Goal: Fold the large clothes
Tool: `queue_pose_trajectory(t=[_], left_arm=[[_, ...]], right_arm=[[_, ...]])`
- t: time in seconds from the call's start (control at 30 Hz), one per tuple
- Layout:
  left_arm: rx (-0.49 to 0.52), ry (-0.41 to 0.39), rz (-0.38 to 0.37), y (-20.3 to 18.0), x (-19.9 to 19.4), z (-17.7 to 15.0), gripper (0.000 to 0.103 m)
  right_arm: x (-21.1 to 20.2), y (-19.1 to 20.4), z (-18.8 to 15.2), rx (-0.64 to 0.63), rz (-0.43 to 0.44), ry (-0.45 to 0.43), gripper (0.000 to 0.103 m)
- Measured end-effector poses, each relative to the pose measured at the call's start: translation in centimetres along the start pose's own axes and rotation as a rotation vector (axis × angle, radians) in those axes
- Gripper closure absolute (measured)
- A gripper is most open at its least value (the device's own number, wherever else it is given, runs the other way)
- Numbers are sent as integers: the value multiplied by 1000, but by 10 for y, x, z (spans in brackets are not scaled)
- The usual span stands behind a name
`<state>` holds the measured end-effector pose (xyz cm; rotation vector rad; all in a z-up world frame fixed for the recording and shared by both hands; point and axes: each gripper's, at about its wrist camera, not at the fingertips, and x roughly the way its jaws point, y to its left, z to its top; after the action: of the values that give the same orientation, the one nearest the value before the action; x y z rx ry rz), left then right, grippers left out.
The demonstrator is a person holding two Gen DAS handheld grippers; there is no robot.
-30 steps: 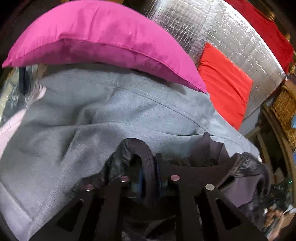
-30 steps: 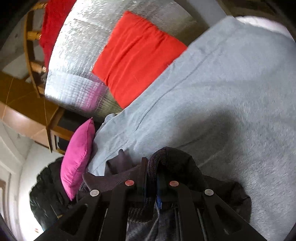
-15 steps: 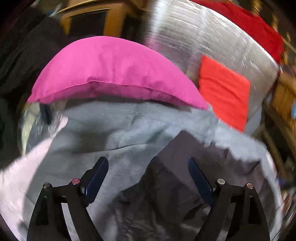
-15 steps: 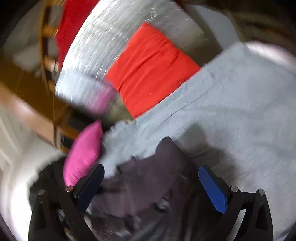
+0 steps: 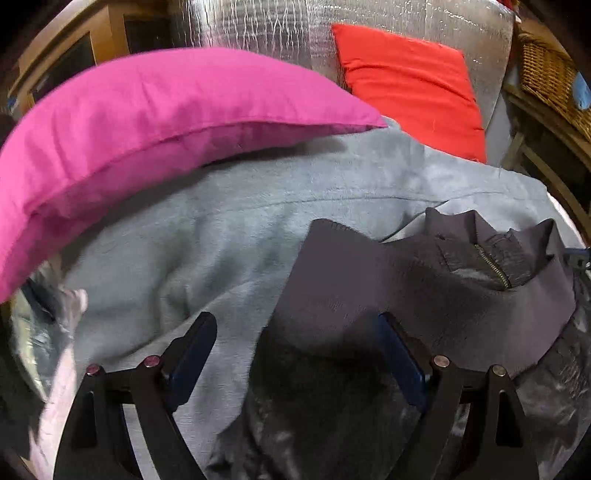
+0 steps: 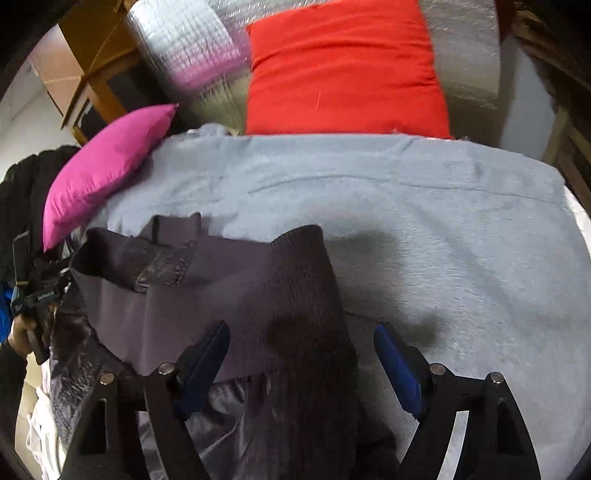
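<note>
A dark grey-purple jacket (image 5: 399, 295) with a zip collar lies on a grey blanket (image 5: 207, 236). My left gripper (image 5: 299, 354) is open and empty, just above the jacket's left edge, jaws wide apart. In the right wrist view the same jacket (image 6: 236, 288) lies with its ribbed hem pointing away, and my right gripper (image 6: 301, 354) is open and empty over that hem. The blanket (image 6: 424, 221) stretches to the right of it.
A magenta pillow (image 5: 147, 118) lies at the blanket's left and a red pillow (image 5: 410, 81) leans on a silver quilted backrest (image 5: 266, 26). A wicker basket (image 5: 550, 70) stands at the right. The left gripper and the hand holding it (image 6: 29, 314) show in the right wrist view.
Both grippers were shut on the jacket's edge one second ago. They have opened, let it drop onto the blanket, and drawn back a little.
</note>
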<state>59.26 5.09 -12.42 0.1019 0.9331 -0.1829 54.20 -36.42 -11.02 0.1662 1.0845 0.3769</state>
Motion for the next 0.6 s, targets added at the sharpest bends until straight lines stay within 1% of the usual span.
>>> queue_pose_trajectory(t=[0.03, 0.07, 0.1, 0.13, 0.17, 0.2, 0.27, 0.3, 0.33, 0.37, 0.4, 0.43, 0.47, 0.6], left_arm=[[-26, 15, -24, 2, 4, 0, 51], [-51, 49, -27, 4, 10, 0, 74], [-69, 77, -25, 6, 14, 0, 81], [-69, 81, -4, 7, 17, -2, 82], [-64, 67, 12, 7, 16, -3, 84], [-69, 51, 18, 8, 13, -5, 85], [-90, 30, 37, 13, 12, -7, 86], [-114, 32, 51, 18, 15, -8, 86], [-140, 57, 61, 24, 22, -10, 86], [-155, 77, 72, 26, 29, -12, 86], [-166, 94, 83, 28, 36, -14, 86], [-170, 107, 90, 29, 40, -16, 86], [-168, 115, 102, 28, 44, -17, 86], [-141, 122, 130, 22, 48, -15, 85]], right_arm=[[4, 1, 1, -2, 5, 4, 20], [6, 2, 4, -5, 7, -3, 20], [6, 4, 5, -7, 12, -14, 36], [7, 6, 6, -9, 20, -21, 56], [11, 8, 8, -7, -19, -4, 83], [10, 8, 8, -4, -44, -8, 86], [-3, 9, 8, 3, -58, -50, 88], [-12, 8, 8, 3, -77, -87, 88], [-17, 5, 9, 16, -87, -112, 89], [-20, -3, 9, 52, -101, -134, 92], [-17, -13, 9, 90, -130, -137, 92], [-12, -18, 9, 106, -150, -131, 95], [-5, -22, 8, 117, -173, -121, 95], [13, -29, 2, 158, -186, -102, 95]])
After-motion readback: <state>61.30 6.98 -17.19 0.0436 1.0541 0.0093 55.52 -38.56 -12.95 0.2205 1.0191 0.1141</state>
